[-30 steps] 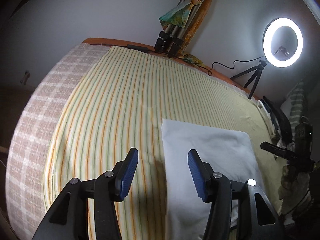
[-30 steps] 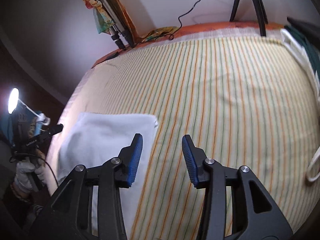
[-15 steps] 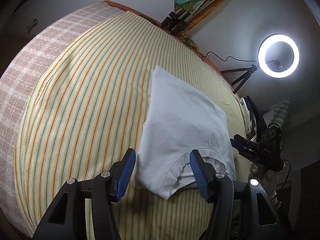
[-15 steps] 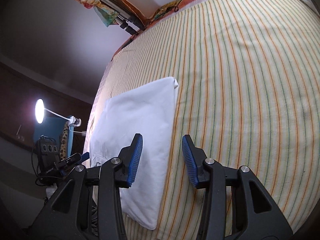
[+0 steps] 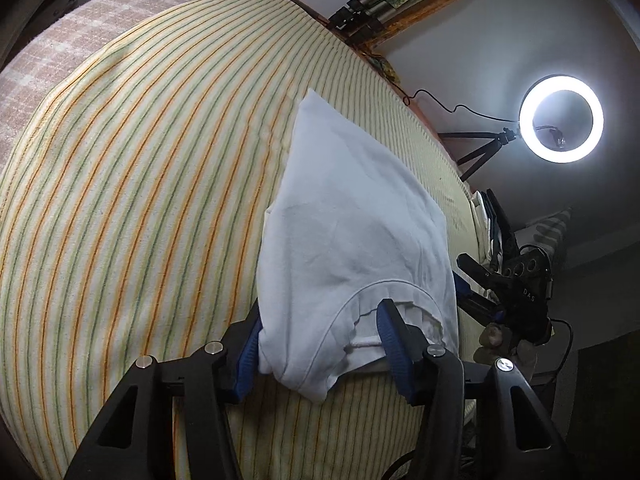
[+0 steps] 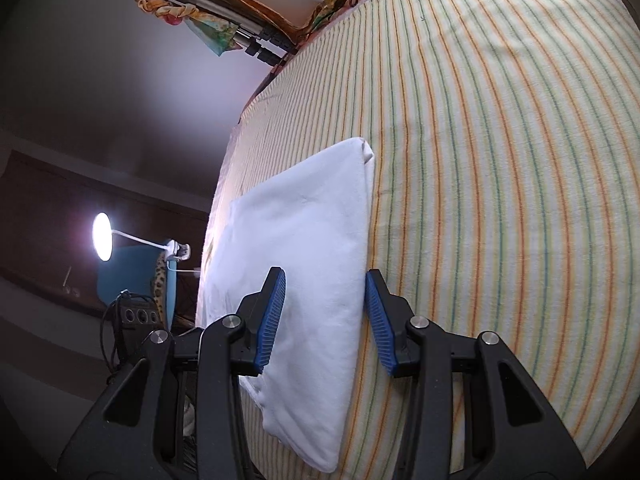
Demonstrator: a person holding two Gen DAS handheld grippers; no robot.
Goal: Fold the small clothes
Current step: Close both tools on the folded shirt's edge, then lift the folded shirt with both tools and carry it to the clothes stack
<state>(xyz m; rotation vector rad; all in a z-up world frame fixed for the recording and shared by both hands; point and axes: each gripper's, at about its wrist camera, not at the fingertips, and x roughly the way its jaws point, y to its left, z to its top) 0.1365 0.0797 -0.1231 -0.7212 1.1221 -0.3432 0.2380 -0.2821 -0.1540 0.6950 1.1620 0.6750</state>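
Both wide-open grippers, left and right, now straddle the folded shirt, gripping nothing.

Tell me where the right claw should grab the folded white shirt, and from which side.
Take the white shirt at its near corner on the long folded edge, coming in low from the near end. That edge lies straight and stacked, and the open right claw already straddles it.

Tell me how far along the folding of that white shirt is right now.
Done: the white shirt lies on the striped bedsheet with its sides already folded in, a narrow panel. In hand: the left gripper and right gripper stand open, straddling its near collar end, neither shut on it. Left: closing on that end and folding it over.
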